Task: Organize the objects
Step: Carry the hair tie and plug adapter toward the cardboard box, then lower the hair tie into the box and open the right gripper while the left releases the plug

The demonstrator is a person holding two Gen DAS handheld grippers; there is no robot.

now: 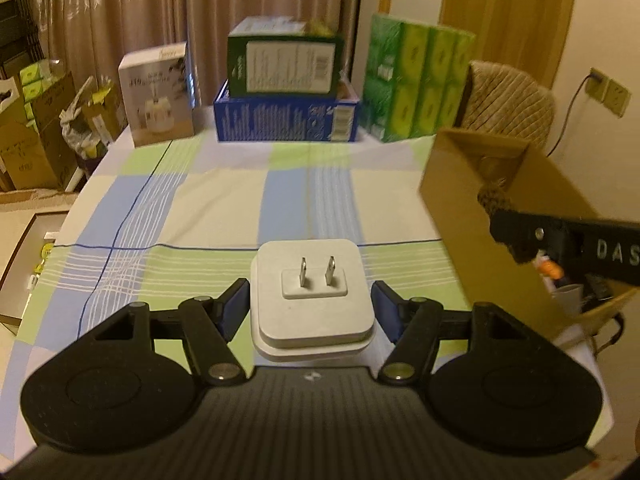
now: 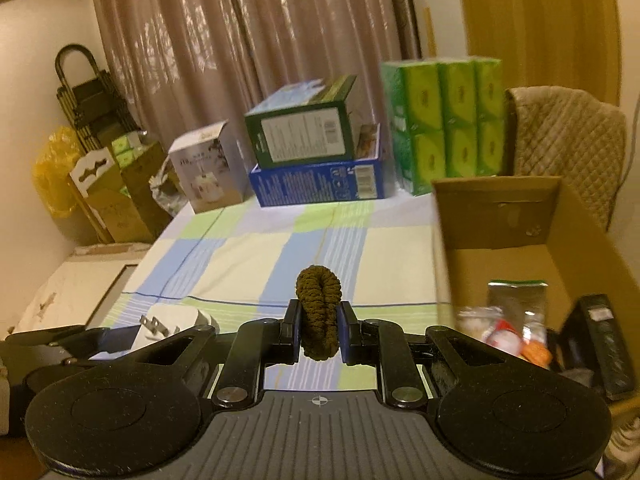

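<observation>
In the left wrist view, the left gripper (image 1: 310,300) sits at the bottom centre of the frame, clenched on a white plug adapter (image 1: 312,304). The blue pads press on the adapter's two sides, and its two metal prongs (image 1: 318,272) point up toward the top of the frame. The adapter appears lifted clear of the checked tablecloth (image 1: 200,200) that fills the middle of the picture.

At the right edge of that same view, the right gripper (image 1: 508,220) reaches in with a dark brown hair tie (image 1: 494,196) in its tip, in front of a cardboard box (image 1: 460,184) standing open on the right side of the table.

In the right wrist view, the right gripper (image 2: 319,330) is at lower centre, its jaws nearly together and grasping the hair tie (image 2: 318,304), which is squeezed into a narrow loop that sticks up above the fingers. The cardboard box (image 2: 496,216) fills the right of the frame, and inside it lie a silvery packet (image 2: 516,300), some small red and white items (too blurred to name) and a black device (image 2: 600,340). At the lower left of this frame the plug adapter (image 2: 172,326) shows again, held in the left gripper.

Along the far edge of the table, in the upper middle of both views, stand a white carton (image 1: 158,96), a green carton (image 1: 284,60) stacked on a blue carton (image 1: 286,118), and a bundle of green tissue packs (image 1: 416,80). A padded chair back (image 1: 508,100) is behind the cardboard box, with curtains (image 1: 180,4) across the top of the frame.
</observation>
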